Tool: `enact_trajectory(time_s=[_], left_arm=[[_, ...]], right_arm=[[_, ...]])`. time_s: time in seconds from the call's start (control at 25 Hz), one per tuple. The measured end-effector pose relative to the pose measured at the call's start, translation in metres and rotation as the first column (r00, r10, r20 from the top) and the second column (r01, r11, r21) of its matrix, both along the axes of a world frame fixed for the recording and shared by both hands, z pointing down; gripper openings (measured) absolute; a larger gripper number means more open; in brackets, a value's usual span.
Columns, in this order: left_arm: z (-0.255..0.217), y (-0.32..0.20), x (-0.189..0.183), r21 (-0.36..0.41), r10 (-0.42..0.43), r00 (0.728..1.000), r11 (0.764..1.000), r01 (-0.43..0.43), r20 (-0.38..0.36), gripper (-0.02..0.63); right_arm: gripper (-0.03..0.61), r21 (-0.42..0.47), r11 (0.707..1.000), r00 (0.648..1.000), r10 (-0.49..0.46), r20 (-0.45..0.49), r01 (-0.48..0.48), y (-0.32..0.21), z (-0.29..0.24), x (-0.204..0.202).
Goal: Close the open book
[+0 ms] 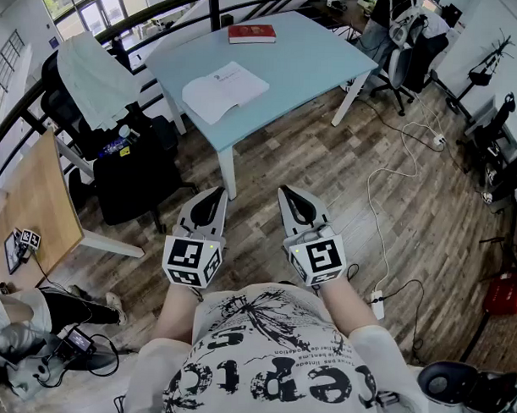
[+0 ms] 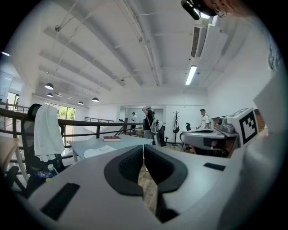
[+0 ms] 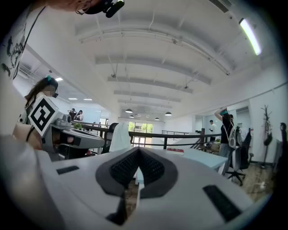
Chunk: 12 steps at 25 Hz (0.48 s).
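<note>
The open book (image 1: 224,91) lies near the front-left edge of the table (image 1: 314,59), at 12 o'clock from the tools. The left tool (image 1: 215,196) and right tool (image 1: 287,194) are closed and empty, with open floor (image 1: 311,161) between them and the table.

A pale blue table (image 1: 314,64) stands on wood-plank floor (image 1: 327,187) beside a black railing (image 2: 99,121).

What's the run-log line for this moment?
left gripper: shut, empty | right gripper: shut, empty | open book: on blue table, untouched
</note>
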<state>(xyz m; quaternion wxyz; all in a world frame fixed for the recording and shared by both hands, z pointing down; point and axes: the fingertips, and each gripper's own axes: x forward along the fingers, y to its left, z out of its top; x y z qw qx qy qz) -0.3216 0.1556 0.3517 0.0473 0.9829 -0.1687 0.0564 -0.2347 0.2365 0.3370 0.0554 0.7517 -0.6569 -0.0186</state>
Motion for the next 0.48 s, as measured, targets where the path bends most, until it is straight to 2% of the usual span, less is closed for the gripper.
enact_trajectory(time_s=[0.48], left_arm=[[-0.0014, 0.0007, 0.0054, 0.005, 0.047, 0.999, 0.999, -0.047, -0.015, 0.025]], right_arm=[[0.008, -0.015, 1.0, 0.999, 0.027, 0.017, -0.027, -0.004, 0.0077, 0.0082]])
